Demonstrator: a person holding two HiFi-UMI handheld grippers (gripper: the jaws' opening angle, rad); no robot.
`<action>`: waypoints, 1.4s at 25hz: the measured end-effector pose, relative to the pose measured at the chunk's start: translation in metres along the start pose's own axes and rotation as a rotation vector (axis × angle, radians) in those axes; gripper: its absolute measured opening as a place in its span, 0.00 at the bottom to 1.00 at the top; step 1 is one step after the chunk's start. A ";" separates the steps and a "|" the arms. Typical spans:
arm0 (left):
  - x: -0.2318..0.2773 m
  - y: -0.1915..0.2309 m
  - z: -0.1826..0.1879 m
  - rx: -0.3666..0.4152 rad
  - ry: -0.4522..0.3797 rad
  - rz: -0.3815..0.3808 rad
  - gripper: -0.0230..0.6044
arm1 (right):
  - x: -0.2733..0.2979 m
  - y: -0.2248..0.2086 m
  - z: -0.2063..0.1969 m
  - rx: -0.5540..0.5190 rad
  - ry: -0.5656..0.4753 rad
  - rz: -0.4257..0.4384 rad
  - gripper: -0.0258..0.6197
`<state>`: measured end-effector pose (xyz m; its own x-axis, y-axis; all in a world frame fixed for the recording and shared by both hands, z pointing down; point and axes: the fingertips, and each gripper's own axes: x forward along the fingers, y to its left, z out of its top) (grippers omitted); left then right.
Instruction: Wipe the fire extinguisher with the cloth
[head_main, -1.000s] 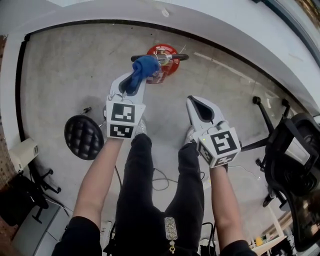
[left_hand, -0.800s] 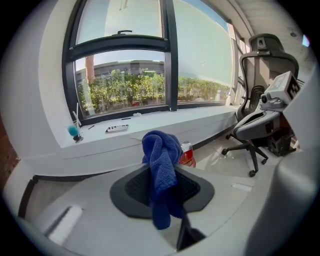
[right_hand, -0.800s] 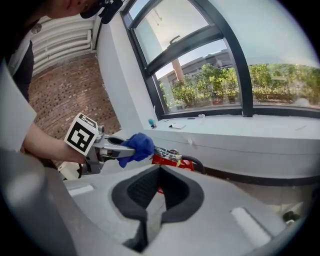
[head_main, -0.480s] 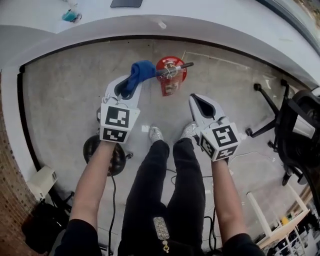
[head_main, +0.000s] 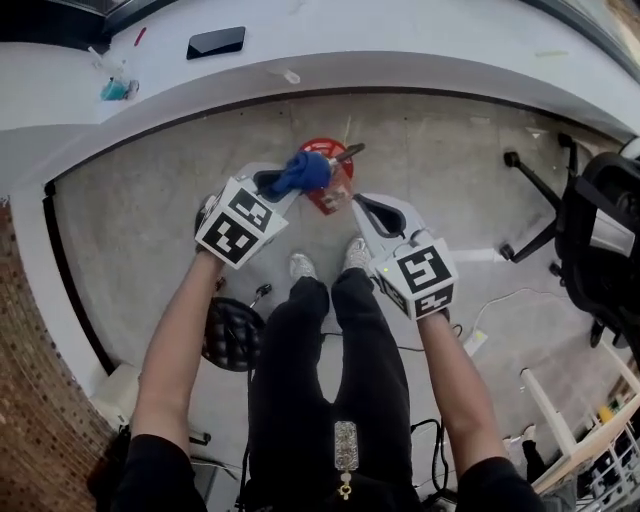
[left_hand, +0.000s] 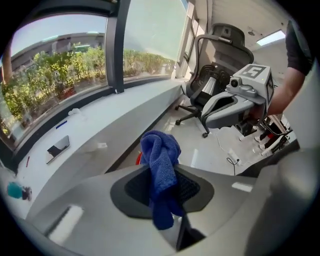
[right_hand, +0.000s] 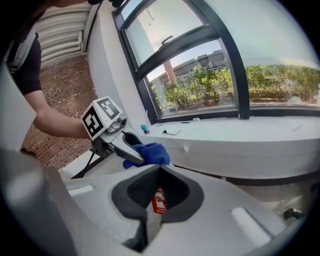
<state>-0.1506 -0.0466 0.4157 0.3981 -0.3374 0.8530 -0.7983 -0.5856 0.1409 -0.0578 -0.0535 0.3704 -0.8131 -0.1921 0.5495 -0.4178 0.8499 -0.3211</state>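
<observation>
A red fire extinguisher stands on the concrete floor just ahead of my shoes, its black handle pointing right. My left gripper is shut on a bunched blue cloth, which sits against the extinguisher's top left side. In the left gripper view the cloth hangs between the jaws, with a sliver of the red extinguisher behind it. My right gripper is shut and holds nothing, close to the extinguisher's right side. The extinguisher's label shows through the right jaws.
A curved white sill rings the floor and carries a dark phone. A black stool stands at my left, and a black office chair at the right. A white cable lies on the floor.
Both grippers have come nearer the extinguisher. The left gripper turned right and brought the cloth from left of the handle onto the extinguisher's top. The right gripper closed in beside it.
</observation>
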 end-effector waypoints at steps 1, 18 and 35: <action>0.002 0.004 0.001 -0.001 0.014 -0.005 0.18 | 0.002 -0.005 0.000 0.006 0.001 -0.008 0.04; 0.035 0.059 0.041 0.273 -0.003 -0.399 0.17 | 0.028 -0.059 0.017 0.271 -0.125 -0.488 0.04; 0.090 0.057 0.017 0.249 0.090 -0.499 0.17 | 0.016 -0.036 -0.011 0.372 -0.144 -0.647 0.04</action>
<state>-0.1527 -0.1234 0.4922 0.6510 0.0826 0.7545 -0.3885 -0.8178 0.4247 -0.0513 -0.0820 0.3993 -0.3934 -0.6802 0.6185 -0.9179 0.3290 -0.2220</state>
